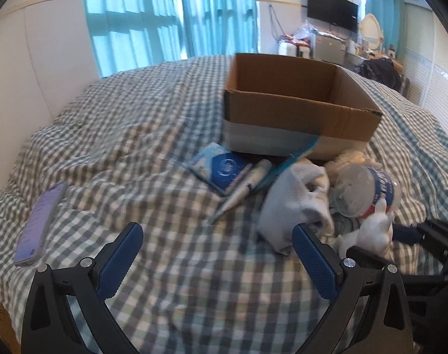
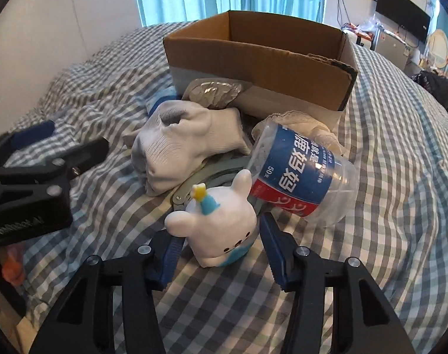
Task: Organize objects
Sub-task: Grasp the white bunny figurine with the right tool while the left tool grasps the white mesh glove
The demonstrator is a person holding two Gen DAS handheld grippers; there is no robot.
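An open cardboard box (image 1: 297,112) stands on the checked bed; it also shows in the right wrist view (image 2: 253,59). In front of it lie a white glove (image 1: 294,197) (image 2: 188,144), a clear plastic jar with a blue label (image 1: 362,188) (image 2: 300,174), a blue wipes pack (image 1: 221,168), a grey tube (image 1: 241,188) and a white bunny toy (image 1: 371,230) (image 2: 218,224). My right gripper (image 2: 221,244) has its jaws around the bunny toy, the pads near its sides; contact is unclear. My left gripper (image 1: 218,250) is open and empty, left of the glove.
A purple phone (image 1: 41,224) lies on the bed at the left. A foil pack (image 2: 215,91) and a metal folding tool (image 2: 200,183) sit under the glove. A lace cloth (image 2: 300,126) lies by the box. Curtains and a wall stand behind the bed.
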